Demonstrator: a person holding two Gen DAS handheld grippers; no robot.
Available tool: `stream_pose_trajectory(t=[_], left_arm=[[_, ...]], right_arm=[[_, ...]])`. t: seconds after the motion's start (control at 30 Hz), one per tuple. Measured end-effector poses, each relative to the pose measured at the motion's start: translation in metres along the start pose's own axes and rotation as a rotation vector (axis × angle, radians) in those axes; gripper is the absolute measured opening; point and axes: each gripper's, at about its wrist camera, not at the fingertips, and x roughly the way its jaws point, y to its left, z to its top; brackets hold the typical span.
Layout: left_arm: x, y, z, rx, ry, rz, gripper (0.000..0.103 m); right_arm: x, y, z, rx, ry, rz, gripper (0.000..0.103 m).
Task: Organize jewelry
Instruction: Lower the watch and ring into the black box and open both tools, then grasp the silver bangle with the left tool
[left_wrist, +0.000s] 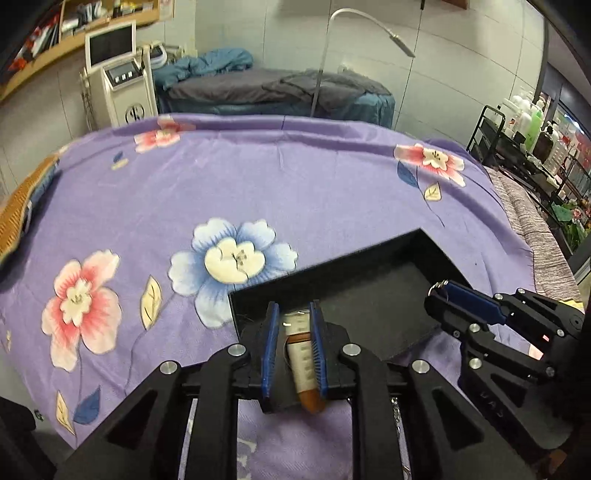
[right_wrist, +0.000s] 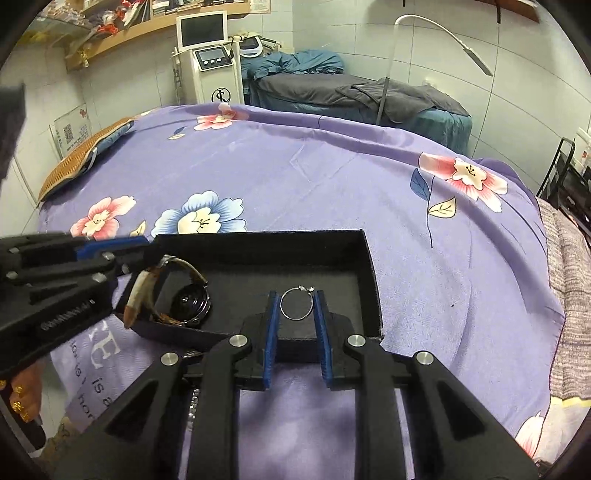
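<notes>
A watch (right_wrist: 190, 301) is pinched by its strap in the left gripper (left_wrist: 293, 314) and a ring (right_wrist: 295, 303) in the right gripper (right_wrist: 295, 304), both held over the tray (right_wrist: 365, 258) on the bed, apparently for lowering in.

Looks like a beauty salon or spa treatment room, not somebody's bedroom. A treatment bed (right_wrist: 354, 92) with grey and teal covers sits by the tiled wall, next to a white beauty machine (right_wrist: 207, 62) with a screen on top. There's a gooseneck lamp (right_wrist: 476, 55) arching over, a black trolley (left_wrist: 524, 147) packed with bottles, and a wooden shelf (right_wrist: 122, 26) of clutter up high. The near bed has a purple floral sheet (right_wrist: 332, 177).
</notes>
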Motion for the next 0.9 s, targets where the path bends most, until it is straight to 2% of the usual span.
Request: stream_pose_trajectory(t=[0.03,0.1,0.13,0.17,0.2,0.4,0.53,0.67,0.9], left_arm=[[-0.001,-0.002,0.001,0.017,-0.010,0.018,0.018],[-0.003,-0.004,0.003,0.043,-0.014,0.035,0.028],[-0.004,-0.003,0.003,0.043,-0.017,0.033,0.040],[-0.005,-0.002,0.002,0.039,-0.022,0.032,0.052],[-0.006,-0.001,0.001,0.035,-0.026,0.034,0.057],[-0.016,0.005,-0.015,0.056,-0.035,0.058,0.069],[-0.024,0.007,-0.032,0.100,-0.022,0.039,0.078],[-0.032,0.011,-0.055,0.133,0.015,-0.029,0.078],[-0.038,-0.001,-0.093,0.182,0.097,-0.166,0.078]], right_arm=[[0.001,-0.001,0.001,-0.001,-0.003,-0.012,0.020],[0.002,-0.004,0.002,0.009,-0.007,-0.022,0.025],[0.002,-0.007,0.001,0.019,-0.007,-0.028,0.040],[0.001,-0.009,0.000,0.028,-0.009,-0.032,0.059],[-0.001,-0.011,-0.001,0.045,-0.019,-0.033,0.063],[-0.012,-0.010,-0.007,0.056,-0.044,-0.039,0.063],[-0.021,-0.007,-0.014,0.053,-0.044,-0.026,0.063],[-0.031,-0.006,-0.028,0.058,-0.023,-0.013,0.063],[-0.036,-0.002,-0.059,0.044,0.074,0.017,0.063]])
